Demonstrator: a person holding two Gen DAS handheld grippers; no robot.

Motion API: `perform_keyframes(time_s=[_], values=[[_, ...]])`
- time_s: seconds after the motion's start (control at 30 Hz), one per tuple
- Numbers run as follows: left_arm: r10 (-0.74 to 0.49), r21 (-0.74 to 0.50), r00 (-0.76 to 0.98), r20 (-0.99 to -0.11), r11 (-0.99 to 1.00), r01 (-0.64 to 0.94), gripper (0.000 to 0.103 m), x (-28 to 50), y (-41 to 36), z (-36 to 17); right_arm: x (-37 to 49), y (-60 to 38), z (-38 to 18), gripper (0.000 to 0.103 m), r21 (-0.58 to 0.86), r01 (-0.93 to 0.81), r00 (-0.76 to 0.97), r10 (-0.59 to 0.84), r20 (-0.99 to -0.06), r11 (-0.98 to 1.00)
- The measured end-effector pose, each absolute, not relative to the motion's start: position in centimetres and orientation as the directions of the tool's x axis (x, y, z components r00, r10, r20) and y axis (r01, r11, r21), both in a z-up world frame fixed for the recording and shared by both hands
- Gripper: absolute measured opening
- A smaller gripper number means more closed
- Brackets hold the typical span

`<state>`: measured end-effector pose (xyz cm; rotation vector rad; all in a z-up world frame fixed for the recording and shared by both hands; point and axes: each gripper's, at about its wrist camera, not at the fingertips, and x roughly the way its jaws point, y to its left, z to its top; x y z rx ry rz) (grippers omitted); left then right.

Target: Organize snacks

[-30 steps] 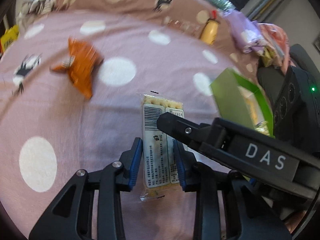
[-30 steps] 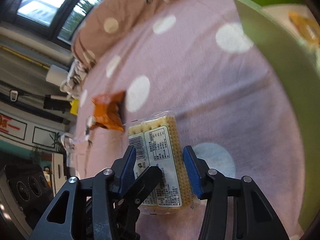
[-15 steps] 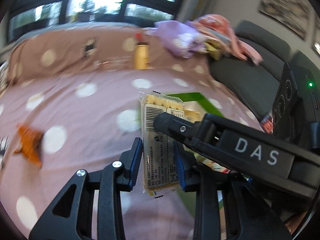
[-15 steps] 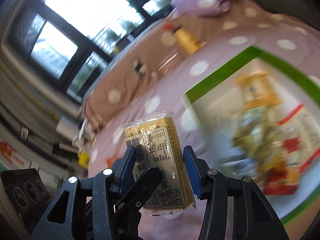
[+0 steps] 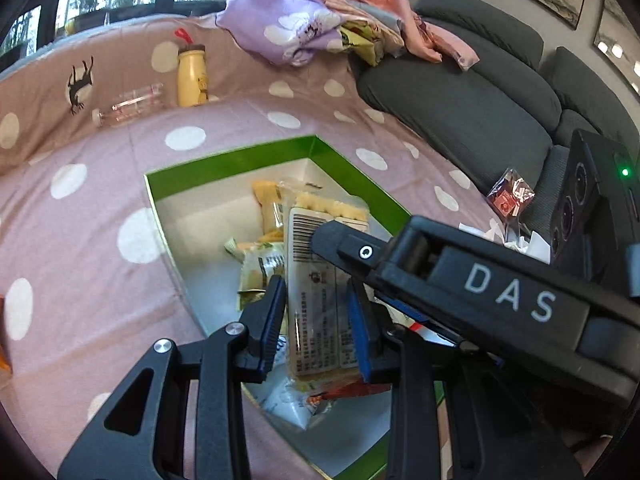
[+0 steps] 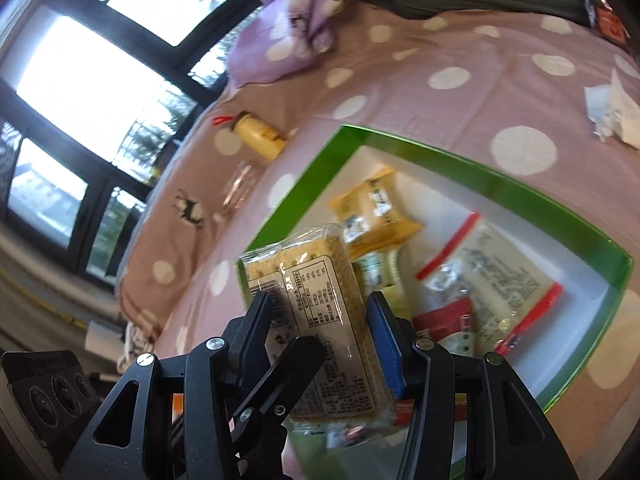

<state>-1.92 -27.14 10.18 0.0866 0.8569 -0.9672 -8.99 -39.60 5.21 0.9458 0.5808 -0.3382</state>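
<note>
A clear-wrapped cracker packet [image 5: 320, 300] with a white label is held between both grippers. My left gripper [image 5: 318, 320] is shut on its sides. My right gripper [image 6: 320, 344] is shut on the same packet [image 6: 320, 320] from the other side; its body crosses the left wrist view. The packet hangs above a green-rimmed box [image 5: 224, 164] with a white inside. The box [image 6: 500, 184] holds several snack packs: a yellow one [image 6: 372, 208], a red-edged bag [image 6: 492, 268] and others.
The box lies on a pink polka-dot cover [image 5: 80, 220]. A yellow bottle [image 5: 192, 76] and a clear glass [image 5: 132, 102] stand at the back. Cloth piles [image 5: 320, 28] and a grey sofa [image 5: 460, 92] are at the right. Crumpled paper [image 6: 612, 112] lies beside the box.
Both grippers lifted the cracker packet off the cover and swung it right, from beside the orange snack to above the open green box.
</note>
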Motion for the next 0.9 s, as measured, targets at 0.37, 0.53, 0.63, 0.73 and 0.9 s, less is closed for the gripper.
perform_keyframes(time_s=[0.37,0.53,0.63,0.73,0.9], values=[[-0.688,-0.316,0.386,-0.614,0.663,0.679,0.059,-0.7,-20.5,13.0,-9.4,-38.3,6.8,0.066,0.613,0.513,0.809,-0.099,-0.58,0.601],[-0.556,-0.265,0.553,-0.62,0.812,0.52,0.069,1.2,-13.3,13.5,-8.3,-36.5,7.6,0.068,0.593,0.471,0.822,-0.083,-0.563,0.653],[-0.48,-0.287,0.624,-0.617,0.875,0.389,0.075,2.3,-8.3,12.5,-7.3,-35.0,7.9,0.069,0.558,0.46,0.815,-0.079,-0.574,0.69],[-0.425,-0.298,0.66,-0.619,0.905,0.304,0.075,3.2,-5.3,11.5,-6.3,-33.2,8.2,0.07,0.511,0.454,0.803,-0.087,-0.589,0.73],[-0.367,-0.35,0.686,-0.628,0.921,0.171,0.077,4.7,-1.6,10.6,-4.8,-30.4,8.7,0.076,0.446,0.415,0.796,-0.079,-0.6,0.793]])
